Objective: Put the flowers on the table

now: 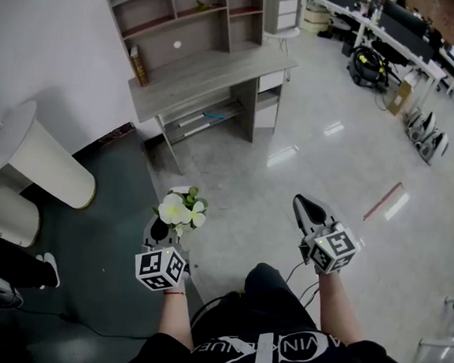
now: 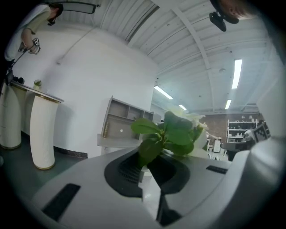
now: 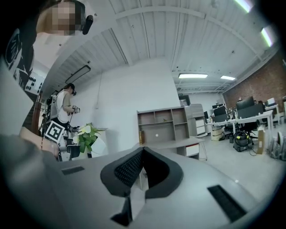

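Note:
A small bunch of white flowers (image 1: 180,210) with green leaves (image 2: 172,132) stands up out of my left gripper (image 1: 162,230), which is shut on its stem. In the left gripper view the stem disappears between the closed jaws of my left gripper (image 2: 145,163). My right gripper (image 1: 302,205) is held level beside it, shut with nothing in it, and its tips (image 3: 142,152) meet. The right gripper view also shows the flowers (image 3: 86,136) at its left. A grey desk (image 1: 212,77) with a shelf unit stands ahead across the floor.
Two white round pedestal stands (image 1: 43,165) sit on dark carpet at the left. Office desks with monitors (image 1: 398,30) and a black machine (image 1: 369,67) line the far right. A person (image 3: 67,105) stands at the left wall. Grey floor lies between me and the desk.

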Demonstrator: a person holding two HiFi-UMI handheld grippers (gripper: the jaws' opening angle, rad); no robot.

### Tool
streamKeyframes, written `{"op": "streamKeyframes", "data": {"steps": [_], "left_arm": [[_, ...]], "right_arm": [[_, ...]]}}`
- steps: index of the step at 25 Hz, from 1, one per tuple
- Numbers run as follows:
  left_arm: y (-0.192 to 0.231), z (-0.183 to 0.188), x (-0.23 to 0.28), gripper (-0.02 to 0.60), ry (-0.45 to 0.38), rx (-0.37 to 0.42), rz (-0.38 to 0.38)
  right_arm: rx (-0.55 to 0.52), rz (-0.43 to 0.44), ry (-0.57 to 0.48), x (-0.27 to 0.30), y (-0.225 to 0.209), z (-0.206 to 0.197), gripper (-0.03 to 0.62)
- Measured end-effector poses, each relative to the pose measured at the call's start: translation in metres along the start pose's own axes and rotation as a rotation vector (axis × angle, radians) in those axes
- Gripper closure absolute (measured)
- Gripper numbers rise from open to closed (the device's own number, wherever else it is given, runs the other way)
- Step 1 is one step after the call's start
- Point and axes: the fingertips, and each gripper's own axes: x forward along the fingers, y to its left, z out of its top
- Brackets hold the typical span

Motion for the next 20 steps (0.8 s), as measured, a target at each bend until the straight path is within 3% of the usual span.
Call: {"op": "streamKeyframes", "data": {"steps": [11,20], "left_arm": [[-0.015,-0.004,0.044,0.552,0.029,-0.018,-0.042],[0.006,0.010,0.131,0.552,0.025,-0.028,-0.003]], "right_arm": [[0.040,-0.094,0.030,0.004,-0.042,-0.007,0.583],[0.056,-0.071,0.000,0.083,-0.099,0.006,0.583]]}}
